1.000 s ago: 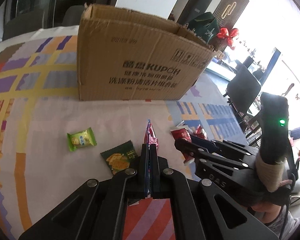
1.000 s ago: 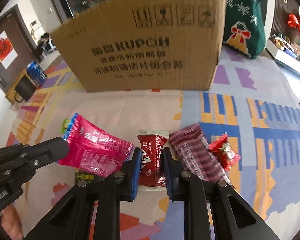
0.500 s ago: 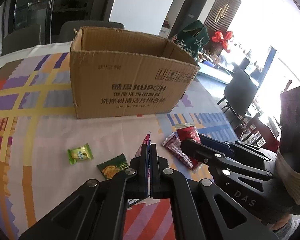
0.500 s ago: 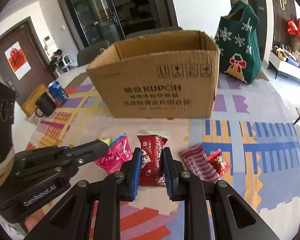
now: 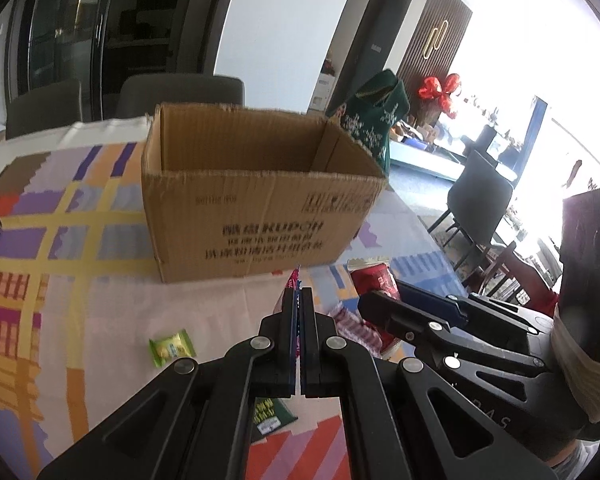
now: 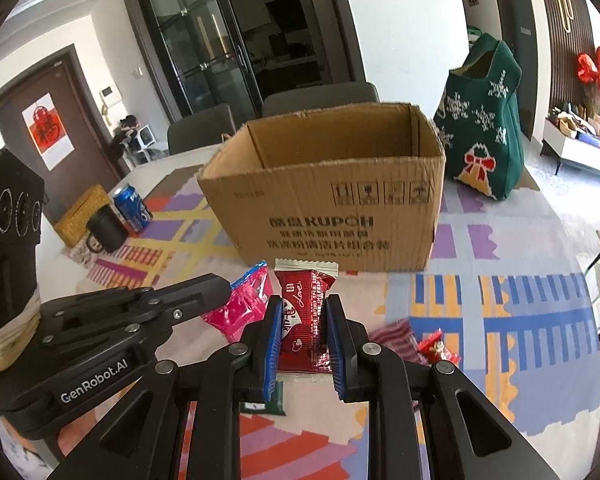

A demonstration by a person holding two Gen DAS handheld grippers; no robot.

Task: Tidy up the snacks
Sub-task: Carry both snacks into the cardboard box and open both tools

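A table [image 6: 540, 264] under a cloth of coloured blocks and stripes carries everything. At its far middle stands an open cardboard box [image 6: 328, 208] with printed lettering on its front; the interior that shows is bare wall. Behind the box to the right sits a green knitted bag [image 6: 484, 128]. Off to the left are a blue can [image 6: 132, 208] and a black mug [image 6: 106, 230], close together.

Both grippers hang above the table, in front of the box. The right gripper [image 6: 302, 336] has its jaws closed partway on a red snack packet [image 6: 304, 312], held upright and flat between the blue pads. The left gripper [image 5: 298, 332] has its jaws pressed almost together on a thin pink snack packet [image 6: 244, 304], held edge-on in its own camera.

On the cloth below lie a striped packet [image 6: 392, 338], a small red candy [image 6: 438, 350], a green candy [image 5: 172, 347] and a dark green packet [image 5: 270, 416].
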